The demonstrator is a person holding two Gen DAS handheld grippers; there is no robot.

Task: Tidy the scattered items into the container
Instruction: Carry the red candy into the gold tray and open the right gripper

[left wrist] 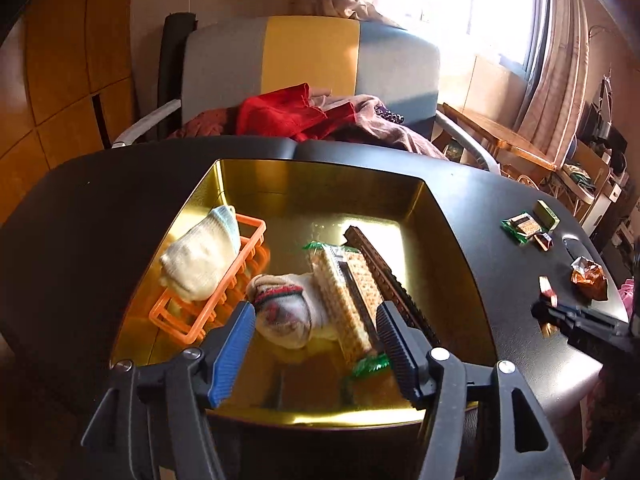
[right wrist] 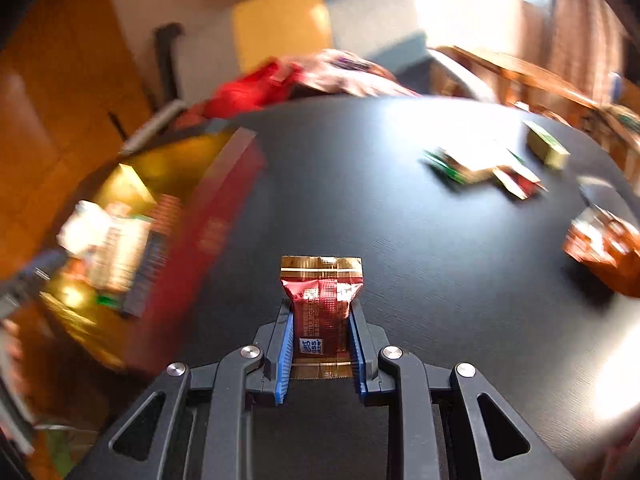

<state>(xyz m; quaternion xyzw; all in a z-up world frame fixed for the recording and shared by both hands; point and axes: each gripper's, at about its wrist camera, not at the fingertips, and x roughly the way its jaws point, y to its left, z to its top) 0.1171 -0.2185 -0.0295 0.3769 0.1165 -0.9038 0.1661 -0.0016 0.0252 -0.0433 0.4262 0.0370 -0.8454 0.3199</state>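
Observation:
A gold tin [left wrist: 452,216] sits on the black table [left wrist: 100,200] and holds an orange basket [left wrist: 256,228], a cream sock [left wrist: 200,260], a patterned sock [left wrist: 280,312], a cracker pack [left wrist: 348,296] and a brown bar [left wrist: 384,264]. My left gripper [left wrist: 316,312] is open and empty above the tin's near side. My right gripper [right wrist: 322,320] is shut on a red chocolate wrapper [right wrist: 324,300], held above the table right of the tin [right wrist: 228,184]. The right gripper also shows in the left wrist view [left wrist: 560,316].
Loose snacks lie on the table's right part: a green packet [left wrist: 520,226], a small green box [left wrist: 547,213], a red candy [left wrist: 545,241] and an orange wrapper [left wrist: 590,276]. A chair [left wrist: 312,60] with clothes stands behind the table. The right wrist view is blurred.

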